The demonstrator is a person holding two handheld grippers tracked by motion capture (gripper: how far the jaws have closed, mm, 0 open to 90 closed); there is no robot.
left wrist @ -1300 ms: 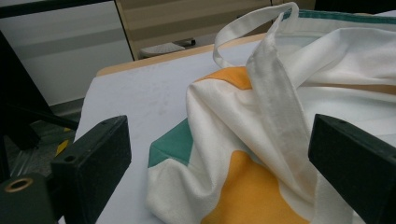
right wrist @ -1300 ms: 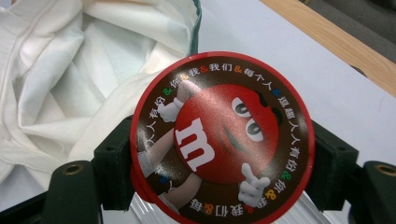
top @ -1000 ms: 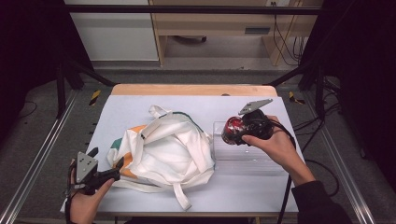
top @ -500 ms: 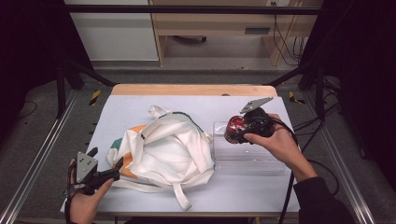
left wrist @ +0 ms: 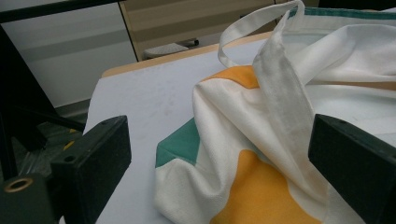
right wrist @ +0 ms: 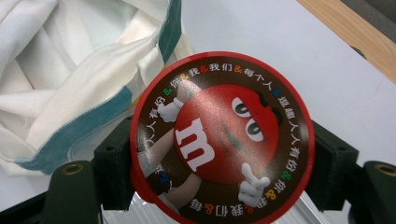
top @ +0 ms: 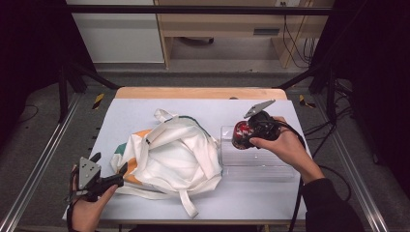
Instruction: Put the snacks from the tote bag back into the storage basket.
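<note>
Right gripper (top: 240, 136): jaws clamped wide on a round red candy tin (right wrist: 219, 140) above the clear tray (top: 256, 166); left gripper (left wrist: 219, 182): jaws apart, empty, astride the white tote bag (top: 174, 154) at its corner.

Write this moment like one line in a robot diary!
right gripper: shut on round candy tin, over clear tray | left gripper: open, at tote bag | table
</note>
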